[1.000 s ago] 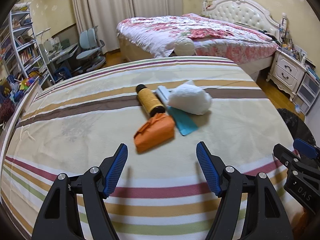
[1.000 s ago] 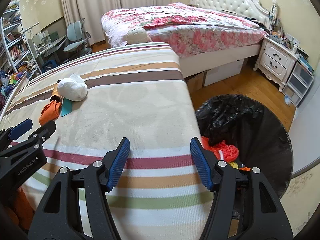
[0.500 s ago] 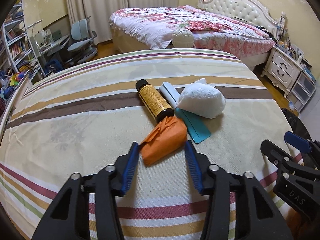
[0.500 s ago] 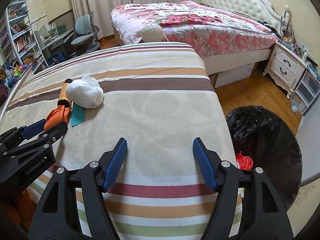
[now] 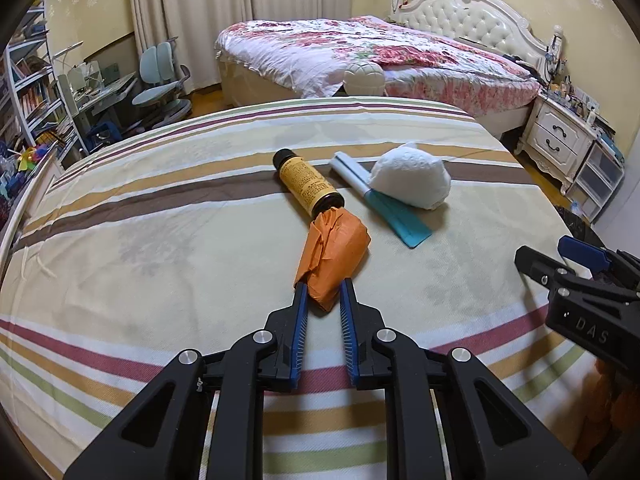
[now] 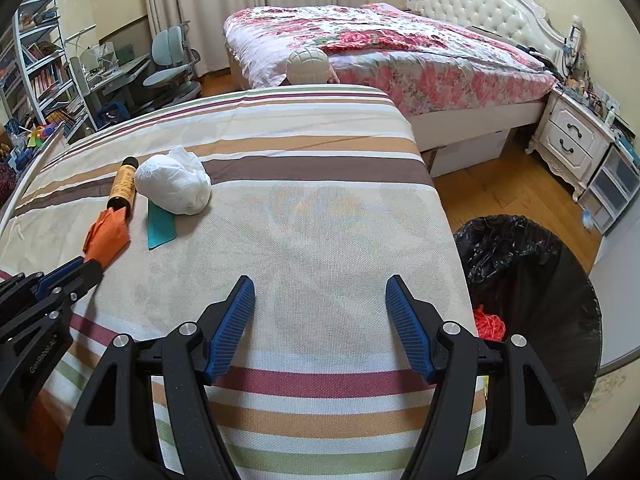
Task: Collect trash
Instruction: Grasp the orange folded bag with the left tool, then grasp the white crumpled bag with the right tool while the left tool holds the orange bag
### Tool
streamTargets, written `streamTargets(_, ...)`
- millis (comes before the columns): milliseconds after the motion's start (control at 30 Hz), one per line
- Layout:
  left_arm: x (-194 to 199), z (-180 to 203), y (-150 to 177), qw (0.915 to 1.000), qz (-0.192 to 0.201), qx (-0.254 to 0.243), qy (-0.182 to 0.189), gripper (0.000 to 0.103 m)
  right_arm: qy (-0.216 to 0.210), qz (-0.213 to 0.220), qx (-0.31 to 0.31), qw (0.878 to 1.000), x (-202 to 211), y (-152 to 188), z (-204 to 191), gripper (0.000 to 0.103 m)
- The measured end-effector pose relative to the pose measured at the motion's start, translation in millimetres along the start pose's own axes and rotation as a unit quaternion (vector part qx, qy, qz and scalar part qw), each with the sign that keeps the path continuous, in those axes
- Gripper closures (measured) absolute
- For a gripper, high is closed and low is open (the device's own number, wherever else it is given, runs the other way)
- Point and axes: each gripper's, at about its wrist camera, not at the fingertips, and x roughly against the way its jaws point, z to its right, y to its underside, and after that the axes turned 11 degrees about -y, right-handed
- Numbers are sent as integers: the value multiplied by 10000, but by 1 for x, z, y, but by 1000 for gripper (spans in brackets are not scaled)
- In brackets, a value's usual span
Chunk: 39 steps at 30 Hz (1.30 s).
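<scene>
So the left gripper (image 5: 323, 286) is now clamped onto the near end of the crumpled orange wrapper (image 5: 334, 252). A second ago its jaws were spread wide and sitting well short of the wrapper; since then it slid forward and pinched down, and the blue pads are pressing both sides of the paper. The wrapper itself hasn't left the striped bedspread (image 5: 160, 240) yet. It lies around the middle of the bed, its far end touching the mouth of the amber bottle (image 5: 306, 186).

Just right of that are the teal card (image 5: 404, 222) with a white tube lying on it, and the white wad of tissue (image 5: 412, 178) sitting on the card's far end, same spots as before.

The right gripper (image 6: 320, 322) hangs spread open over the bed's right edge with nothing between its pads. It swung left a bit compared to a second ago, so the black-bagged trash bin (image 6: 532, 280) on the floor beside the bed shows less of itself now.
</scene>
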Motion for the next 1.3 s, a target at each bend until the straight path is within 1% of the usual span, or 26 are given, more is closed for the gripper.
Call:
streamTargets(200,0,-11,2,9999,-40,141,27,85,17,-5,14,10000,0,0,0,36)
streamTargets(233,-1,-11,1,9999,-44,164,24,79,16,-1,16,10000,0,0,0,36)
streamTargets(267,-2,-11,0,9998,-47,185,2,67,13,-2,14,10000,0,0,0,36)
streamTargets(333,-5,-10,-3,9997,-69,231,-12,57,11,-4,10,10000,0,0,0,36)
streamTargets(367,-7,-10,-6,9997,-94,231,8,56,10,-7,8,10000,0,0,1,36)
streamTargets(533,-17,-7,-17,9998,-77,158,31,56,19,-11,18,10000,0,0,2,36)
streamTargets(567,-17,-6,-18,9999,-65,140,61,62,19,-11,16,10000,0,0,3,36)
streamTargets(600,-17,-6,-17,9999,-50,116,61,66,18,-12,14,10000,0,0,2,36)
streamTargets(700,-13,-5,-14,9999,15,10,106,71,19,-13,30,10000,0,0,1,36)
streamTargets(900,-3,-8,-1,9999,60,-62,141,72,-26,-34,165,9999,-1,1,-6,36)
streamTargets(1067,2,-24,8,10000,58,7,24,72,-113,-37,275,9996,-4,-1,-18,36)
streamTargets(1300,-10,-61,3,9988,-26,314,-365,72,-229,-32,399,9989,-14,-10,-34,36)
